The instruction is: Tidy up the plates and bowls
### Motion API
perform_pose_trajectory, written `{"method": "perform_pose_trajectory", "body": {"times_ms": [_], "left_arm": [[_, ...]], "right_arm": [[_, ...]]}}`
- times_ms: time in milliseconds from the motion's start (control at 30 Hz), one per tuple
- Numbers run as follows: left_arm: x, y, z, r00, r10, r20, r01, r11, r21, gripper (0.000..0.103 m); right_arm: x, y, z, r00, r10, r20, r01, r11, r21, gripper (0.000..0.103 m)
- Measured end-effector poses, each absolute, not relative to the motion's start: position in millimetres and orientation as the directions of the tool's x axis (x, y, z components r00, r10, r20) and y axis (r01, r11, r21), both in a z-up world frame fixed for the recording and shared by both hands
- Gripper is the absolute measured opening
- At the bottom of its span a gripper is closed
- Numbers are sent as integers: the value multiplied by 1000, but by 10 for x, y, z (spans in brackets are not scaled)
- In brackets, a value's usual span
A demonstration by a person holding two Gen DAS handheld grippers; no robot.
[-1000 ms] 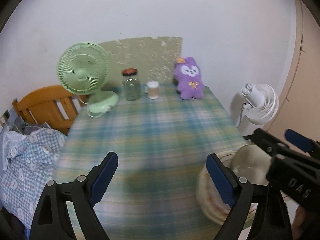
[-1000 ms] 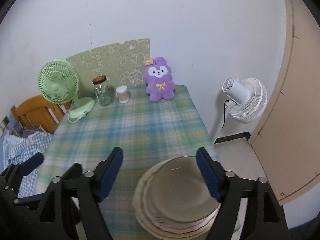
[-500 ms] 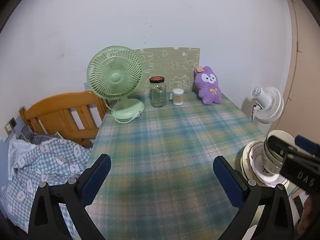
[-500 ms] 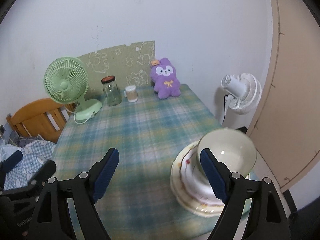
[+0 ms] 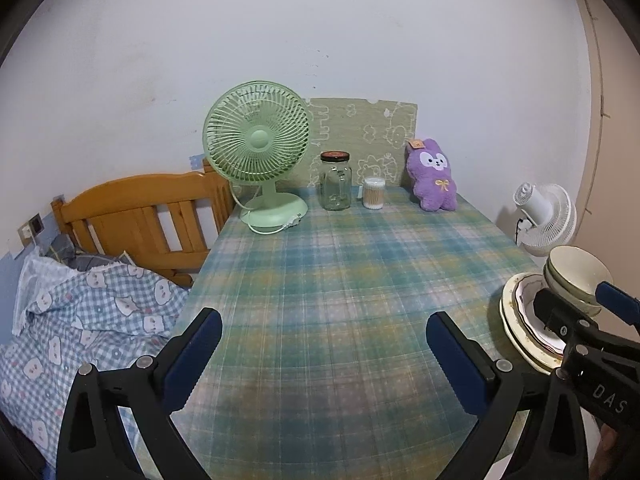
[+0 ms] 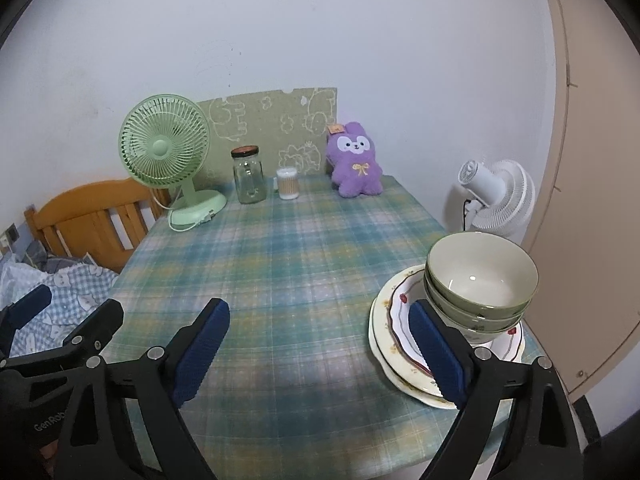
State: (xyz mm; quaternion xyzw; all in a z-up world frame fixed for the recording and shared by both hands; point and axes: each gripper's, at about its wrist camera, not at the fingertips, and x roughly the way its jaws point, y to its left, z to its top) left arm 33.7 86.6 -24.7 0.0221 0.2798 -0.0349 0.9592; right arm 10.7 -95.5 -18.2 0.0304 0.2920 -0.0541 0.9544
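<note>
Right wrist view: my right gripper [image 6: 320, 354] has its blue-padded jaws opening wide, nothing between them but bare cloth. The stack I'm after sits on the near right corner of the green-and-blue plaid tablecloth [image 6: 288, 264]: three nested olive-green ceramic bowls [image 6: 482, 286] standing upright on a pile of cream, flower-rimmed plates [image 6: 390, 320]. It lies to the right of my right claw's line, the right-hand blue pad overlapping the plates' near edge in the picture, though I can't tell if it touches. From the left wrist, my left gripper [image 5: 320, 354] is spread fully open and empty over the middle of the cloth, and the bowls [image 5: 576, 276] sit far off at its right edge, beyond my other claw. So the right hand is plainly the nearer one; I judge it needs to swing right to bring a bowl rim between the pads. Bowls and plates are round, so no long axis to align with.
</note>
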Motion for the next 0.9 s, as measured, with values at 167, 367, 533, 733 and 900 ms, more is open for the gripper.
{"method": "perform_pose_trajectory", "body": {"times_ms": [167,367,533,733,900], "left_arm": [[264,856,-387,843,-51,-535,67,998,10,103],[217,839,-400,844,-57,-533,66,998,-3,103],[197,827,-380,848,-49,-528,59,998,1,103],[219,810,-367,847,-38,-530,44,999,-1,103],[227,793,-384,844,-34,-536,39,999,-1,103]], "right_arm": [[66,-990,-323,826,-84,-558,117,993,24,93],[37,-1022,-333,830,-82,-551,110,994,19,93],[33,-1017,-336,831,-80,-551,109,994,21,93],[22,-1043,-328,830,-66,-553,92,996,20,93],[33,-1067,-334,826,-61,-561,87,996,20,93]]}}
